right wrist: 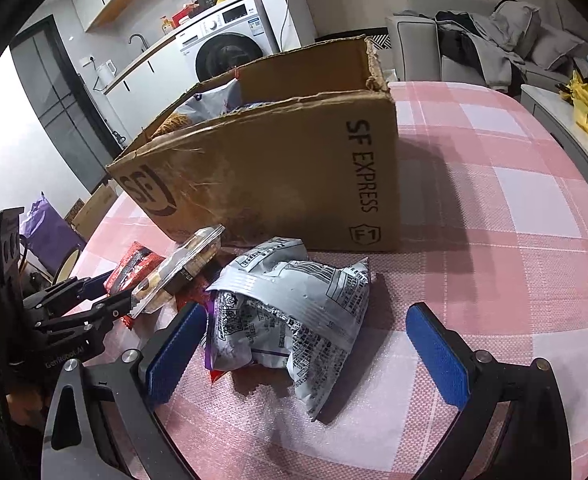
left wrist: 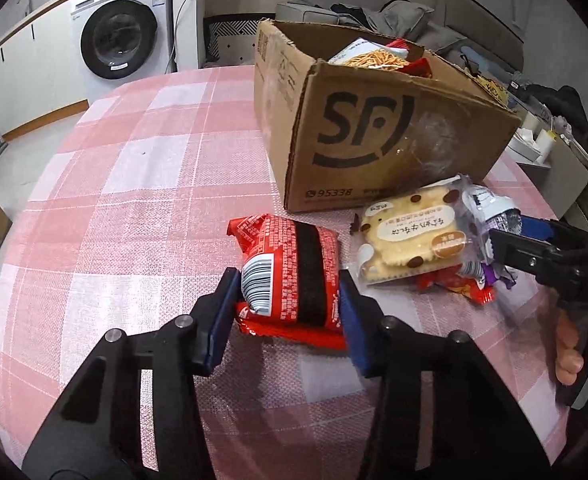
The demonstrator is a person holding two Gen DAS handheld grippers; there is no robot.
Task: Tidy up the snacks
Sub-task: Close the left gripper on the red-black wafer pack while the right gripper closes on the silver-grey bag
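The left tongs [left wrist: 290,312] are sitting clamped on the near end of the red snack packet [left wrist: 290,276], low in the centre of the left wrist view, one blue pad pressing each side. The packet's long axis is running away from the tongs, up the frame toward the cardboard box [left wrist: 374,136], which is standing on the pink checked table [left wrist: 134,200] in the upper right. So the carry looks like a lift up and over the box's near wall — the box is lying straight ahead and slightly right of the packet.

The right tongs [right wrist: 306,344] are standing wide apart around the grey printed bag [right wrist: 294,320], which is lying crumpled in the middle of the right wrist view, just in front of the box; the left pad is close beside it, the right pad is clear of it, nothing gripped.

Counting outside the box: one red packet, one yellow biscuit pack [left wrist: 410,236] just right of it, one grey bag, and at least one more red wrapper [left wrist: 458,290] peeking out beneath — its full shape is hidden. One box, already holding several snacks.
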